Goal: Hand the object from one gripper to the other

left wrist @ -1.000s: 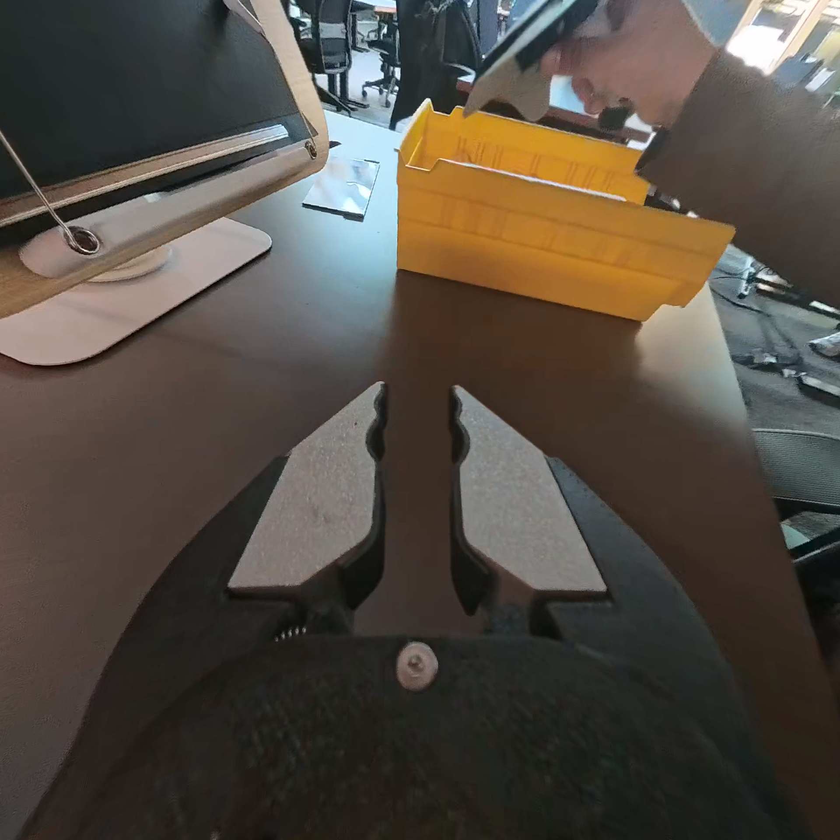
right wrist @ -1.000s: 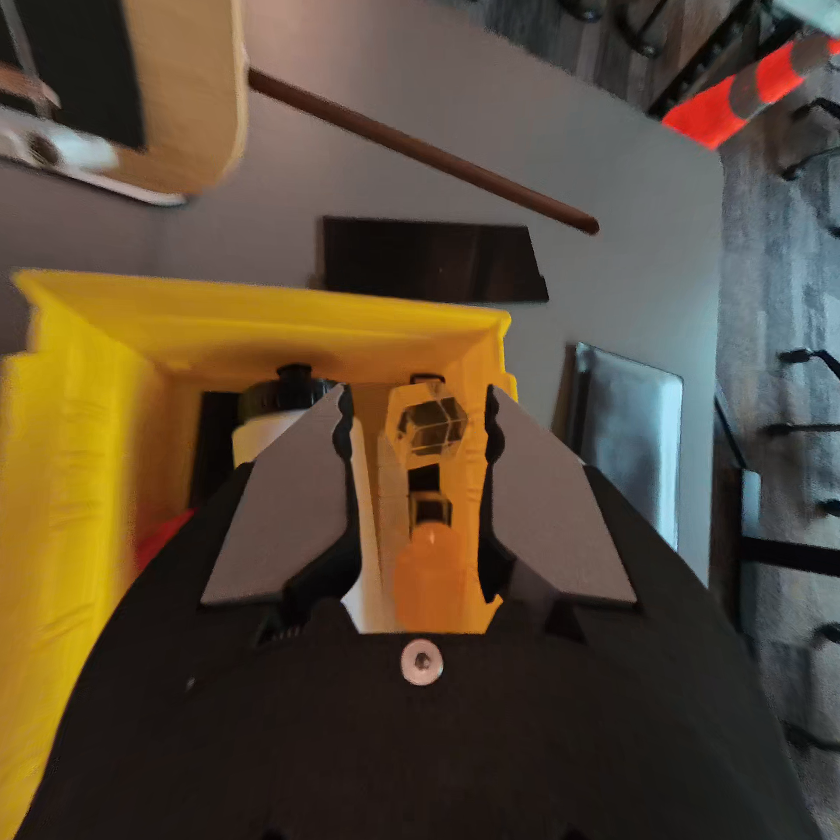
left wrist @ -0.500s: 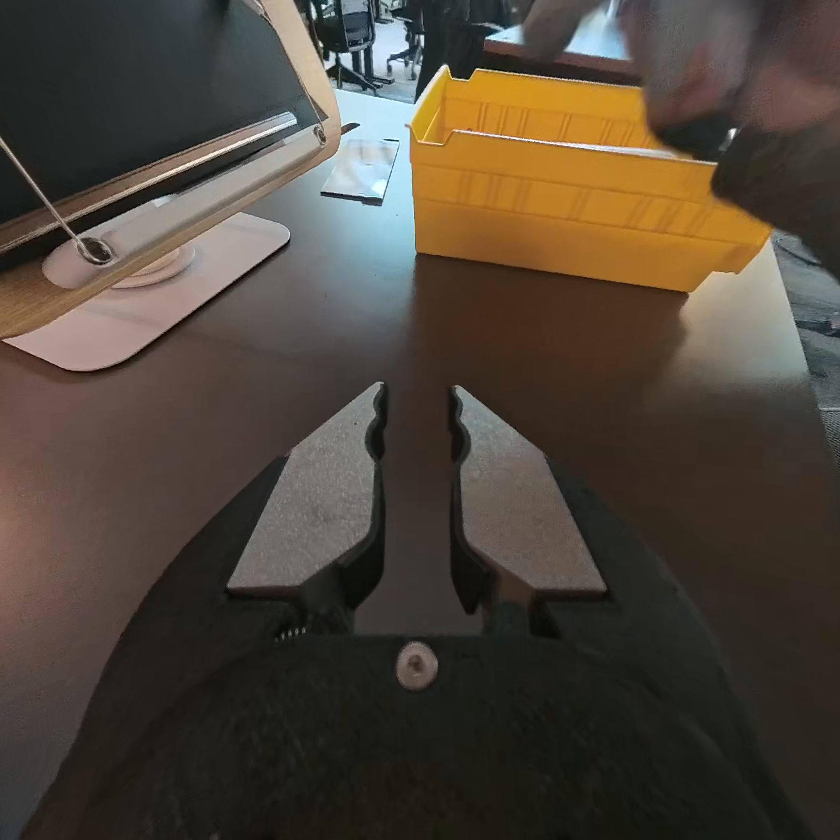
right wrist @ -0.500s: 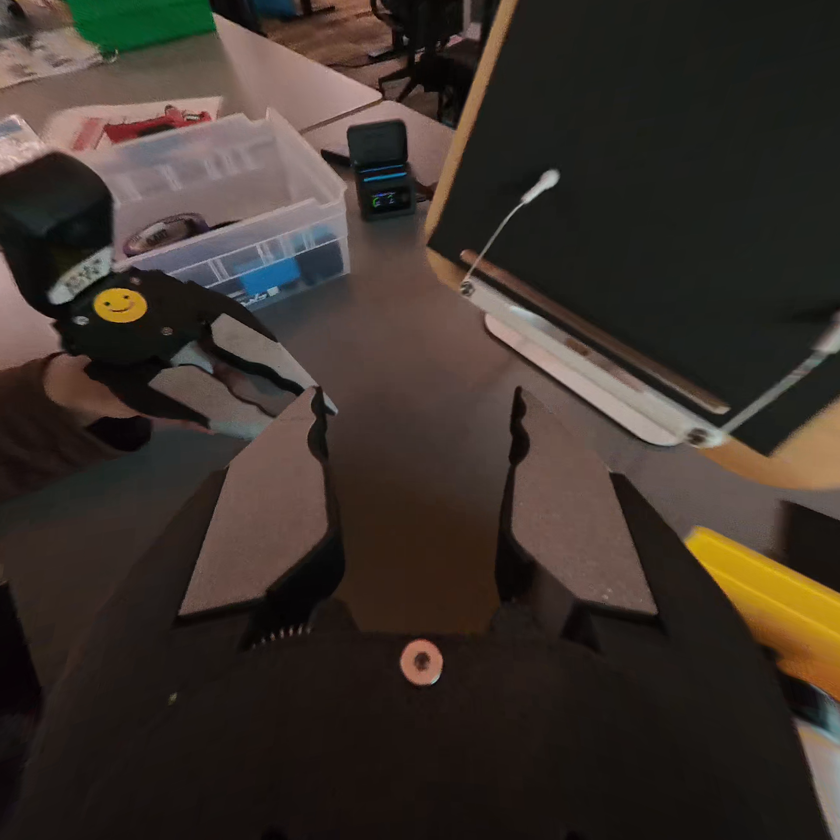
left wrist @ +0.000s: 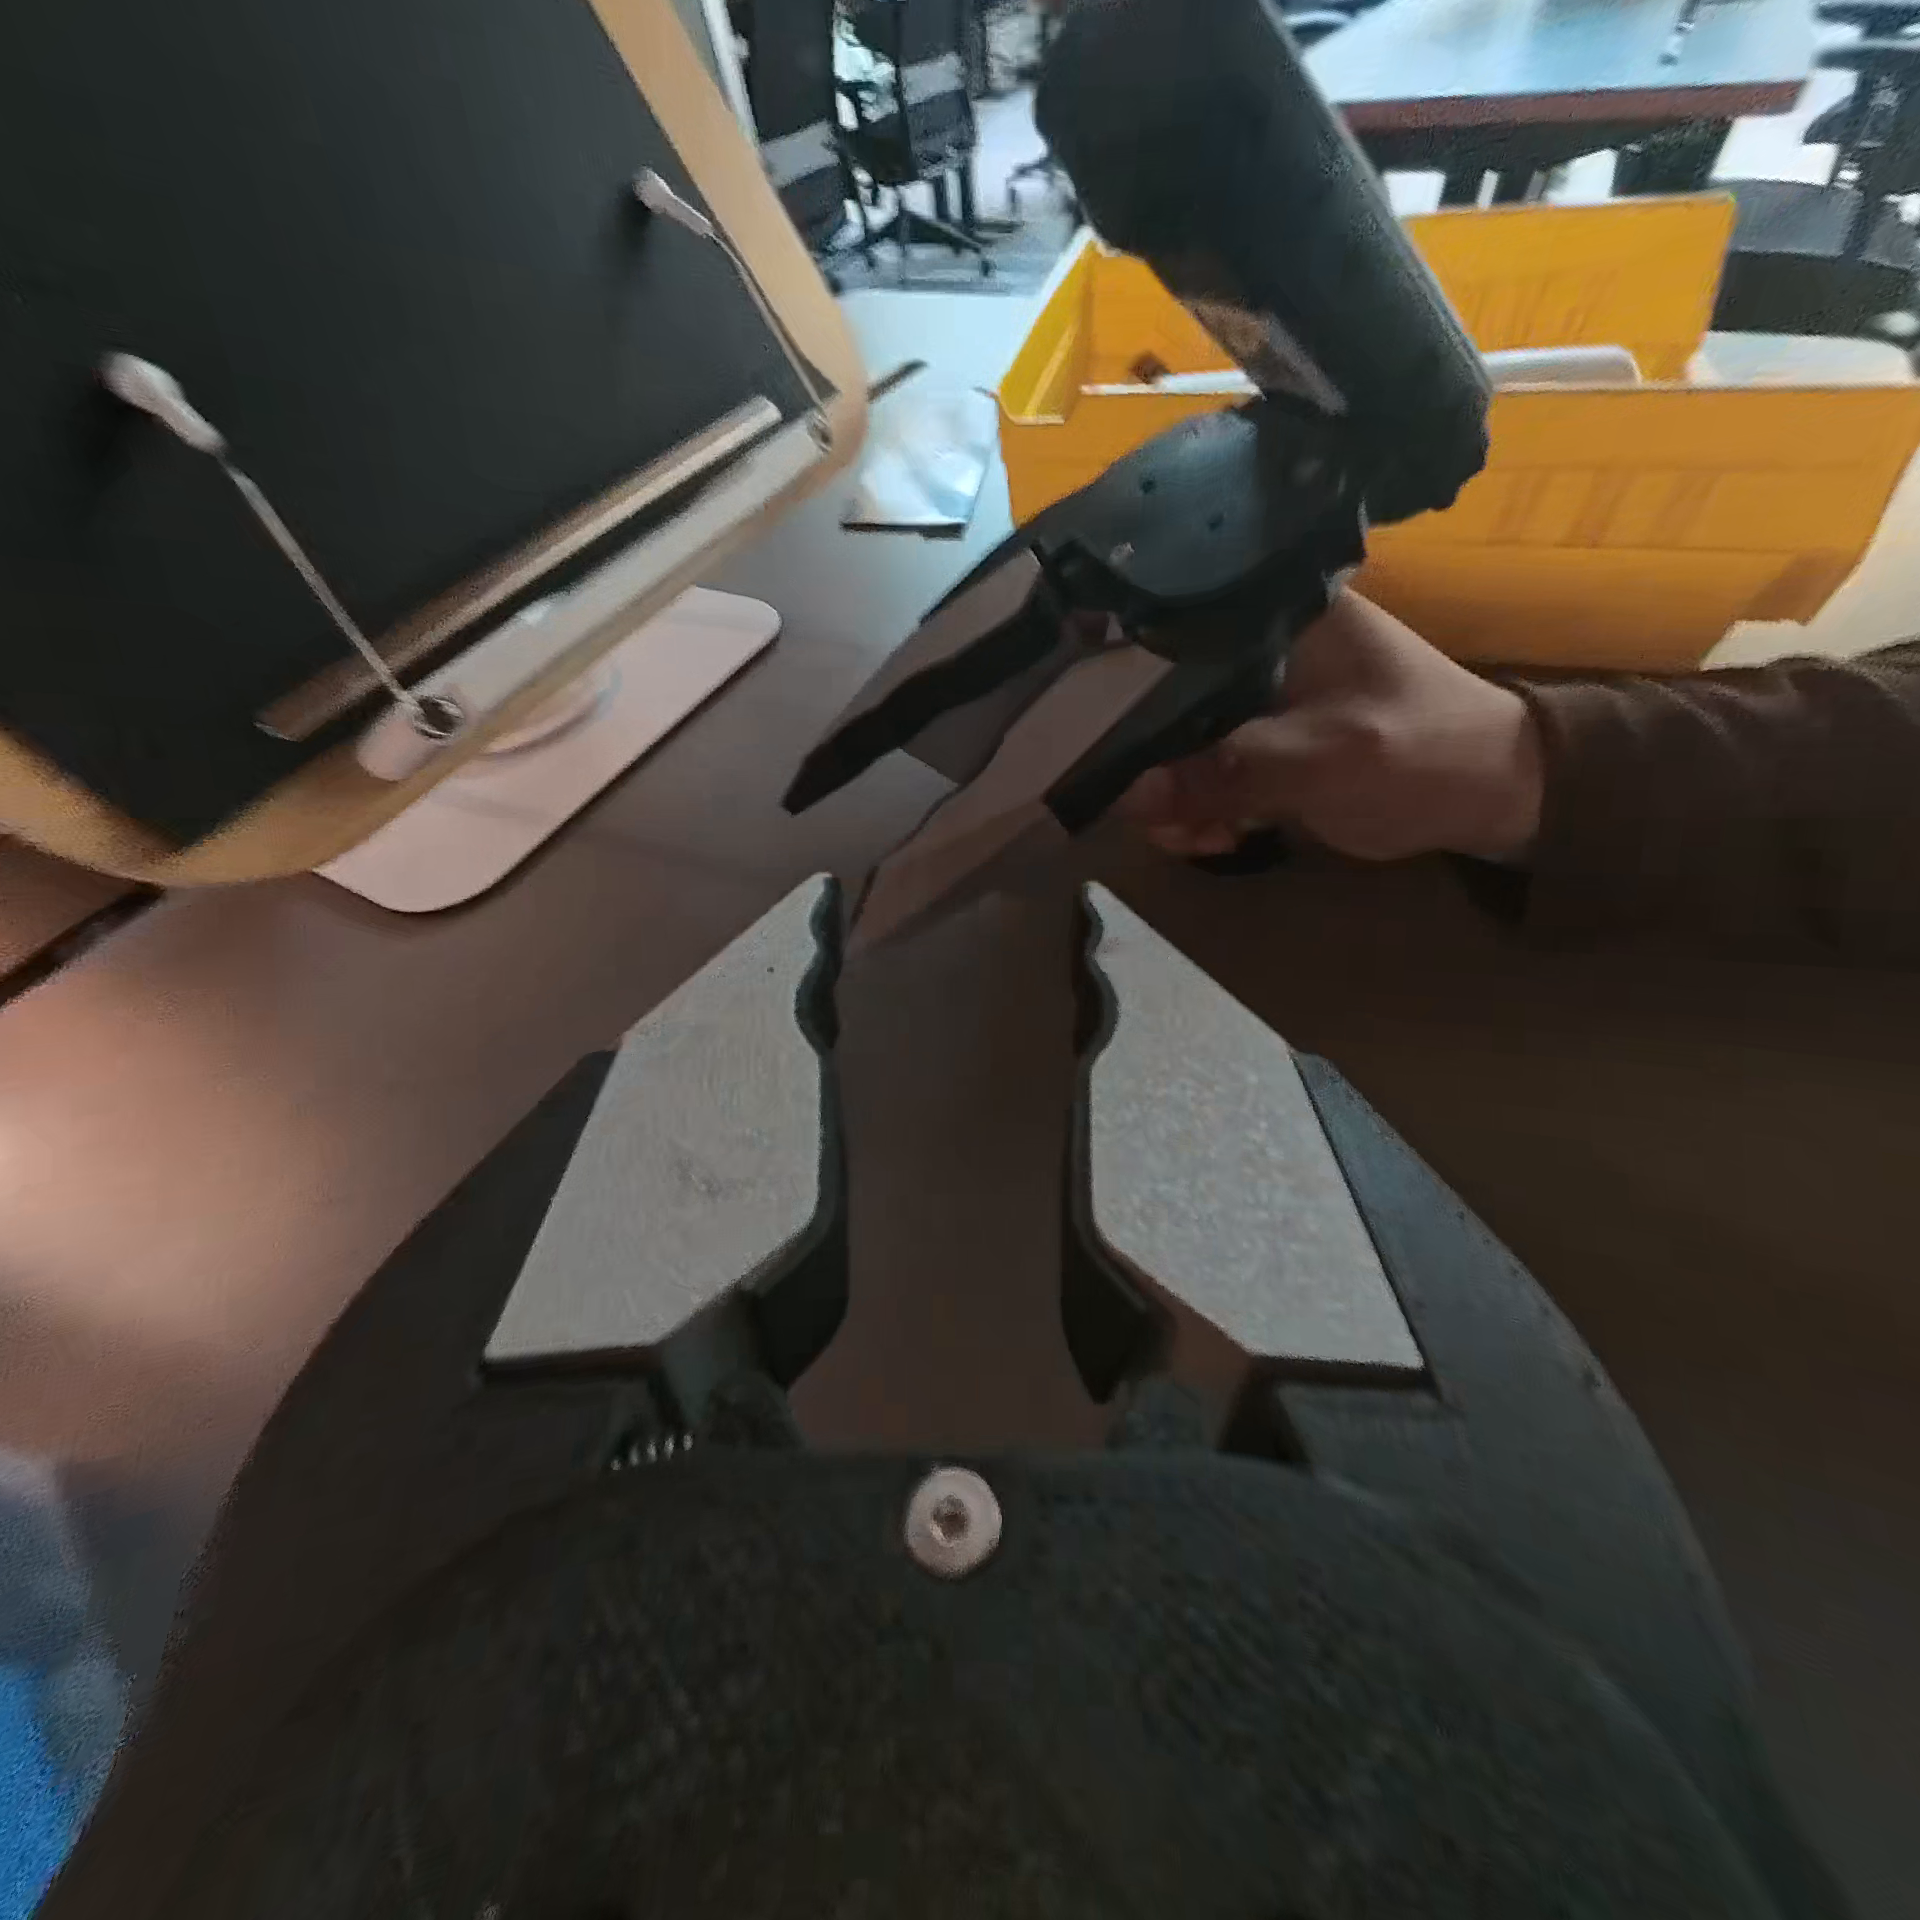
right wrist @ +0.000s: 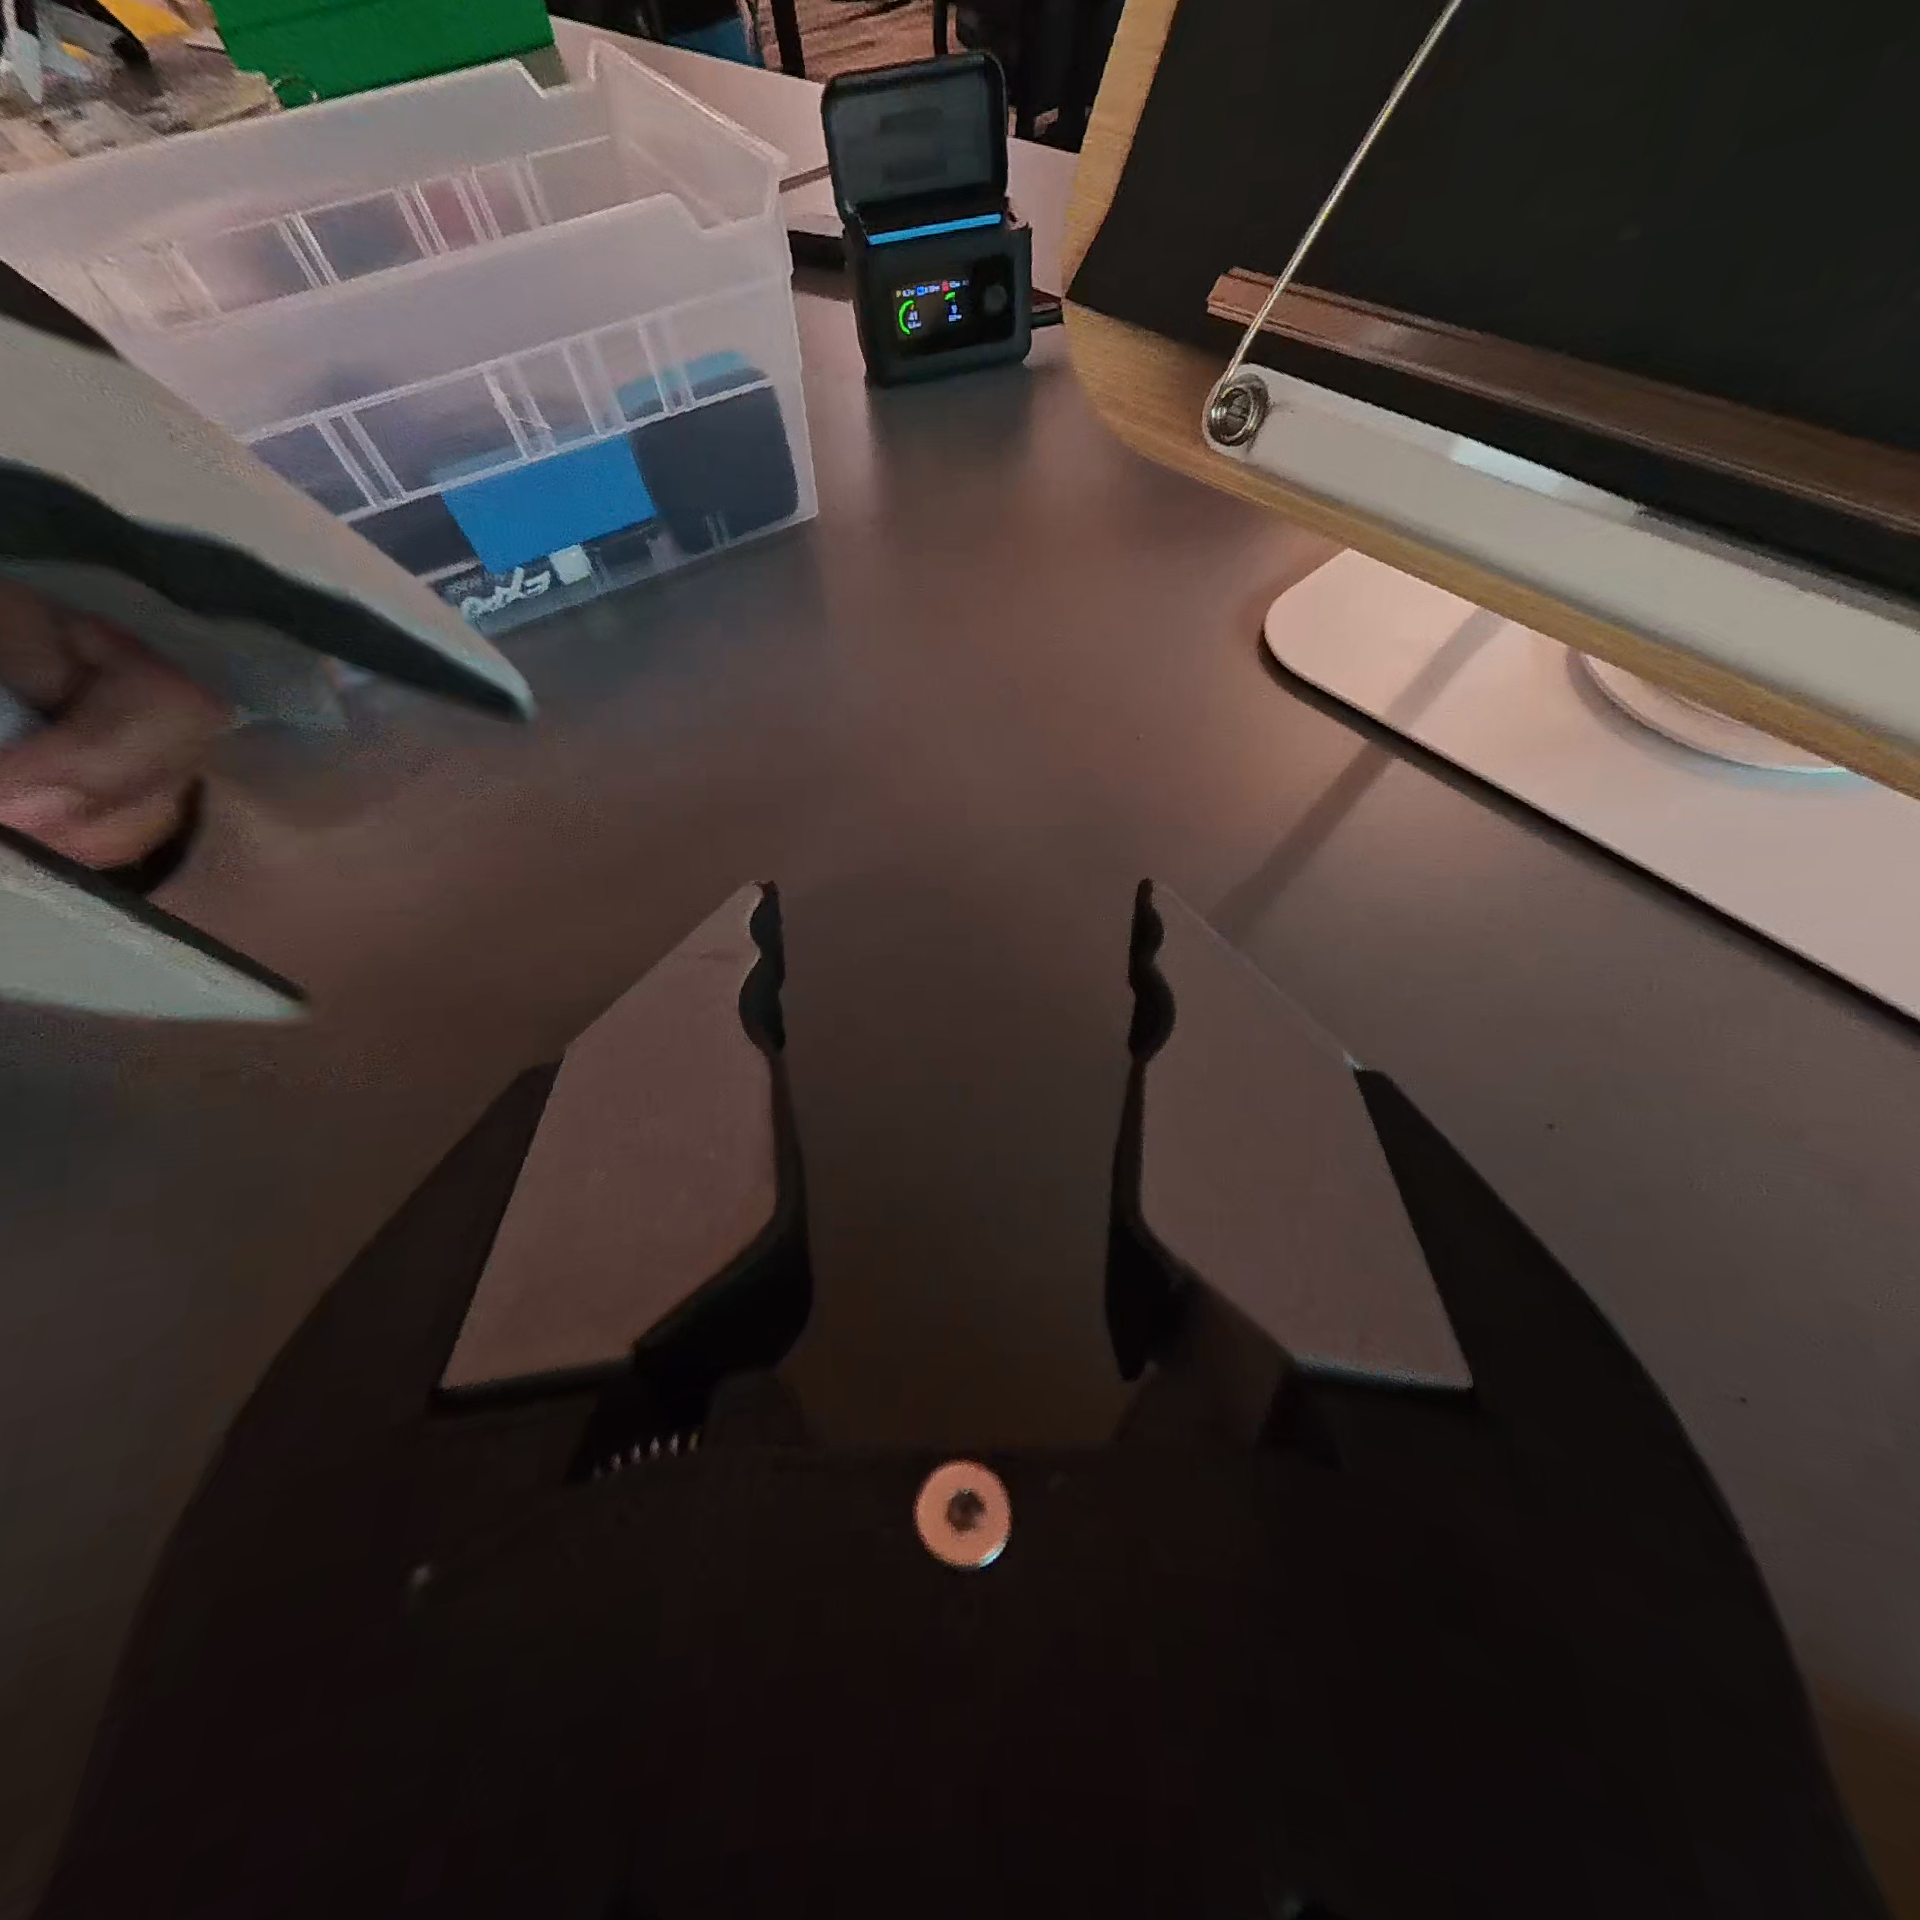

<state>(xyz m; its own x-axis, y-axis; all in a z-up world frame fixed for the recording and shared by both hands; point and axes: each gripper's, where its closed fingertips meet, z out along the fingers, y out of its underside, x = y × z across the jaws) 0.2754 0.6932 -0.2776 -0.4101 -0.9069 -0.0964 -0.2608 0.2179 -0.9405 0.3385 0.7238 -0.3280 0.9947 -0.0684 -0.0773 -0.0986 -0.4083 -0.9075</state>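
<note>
My left gripper (left wrist: 956,920) is open and empty, low over the dark table (left wrist: 1455,1143). My right gripper (right wrist: 954,902) is open and empty too. In the left wrist view the right gripper (left wrist: 836,868) is held by a hand and points at my left fingertips, nearly touching the left one. In the right wrist view the left gripper (right wrist: 410,857) comes in from the left edge, blurred, with its jaws apart. Nothing is between either pair of fingers. The yellow bin (left wrist: 1558,488) stands behind the right gripper; something white (left wrist: 1548,364) shows inside it.
A wooden-edged black book stand (left wrist: 364,416) on a white base (right wrist: 1558,748) stands at one side. A clear plastic organiser box (right wrist: 468,343) and a small black device with a lit screen (right wrist: 935,301) are at the table's far end. A silvery sheet (left wrist: 925,468) lies by the bin.
The right gripper left the yellow bin empty and swung round to face the left gripper, coming close. The left gripper's jaws opened wider, and it turned towards the right gripper.
</note>
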